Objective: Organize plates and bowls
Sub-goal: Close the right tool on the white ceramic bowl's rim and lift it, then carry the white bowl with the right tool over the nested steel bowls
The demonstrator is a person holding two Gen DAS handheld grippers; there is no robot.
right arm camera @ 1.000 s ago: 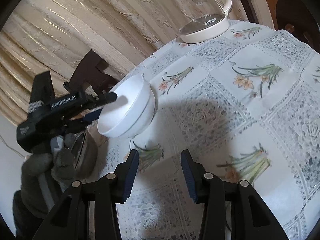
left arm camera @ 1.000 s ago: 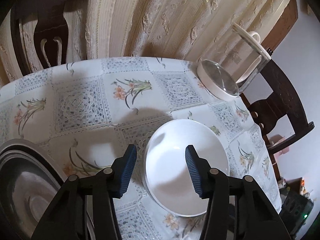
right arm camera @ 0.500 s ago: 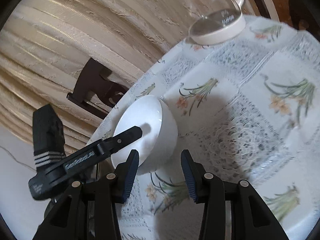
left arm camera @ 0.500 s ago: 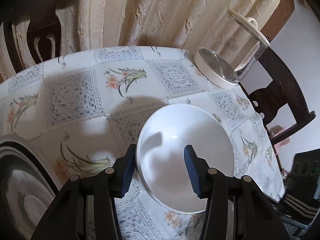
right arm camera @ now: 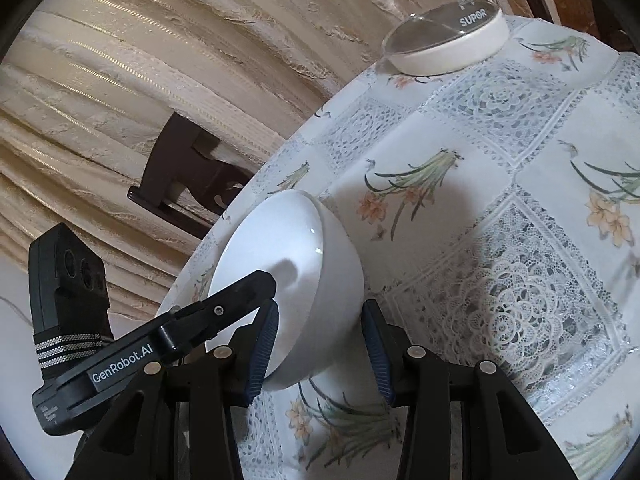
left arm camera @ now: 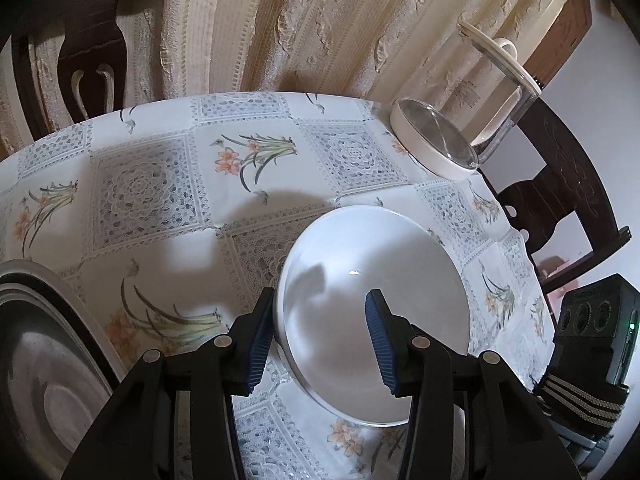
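A white bowl sits on the floral tablecloth, tilted toward the camera. My left gripper is open and straddles its near rim, one finger outside and one inside. In the right wrist view the same bowl lies between the fingers of my open right gripper, with the left gripper's finger reaching into it from the left.
A glass kettle on a white base stands at the table's far right edge, also in the right wrist view. A large metal pot is at the left. Dark wooden chairs and a curtain surround the table.
Both grippers have moved closer to the bowl. The left gripper's fingers now straddle its rim, and the right gripper has come up so the bowl lies between its fingers.
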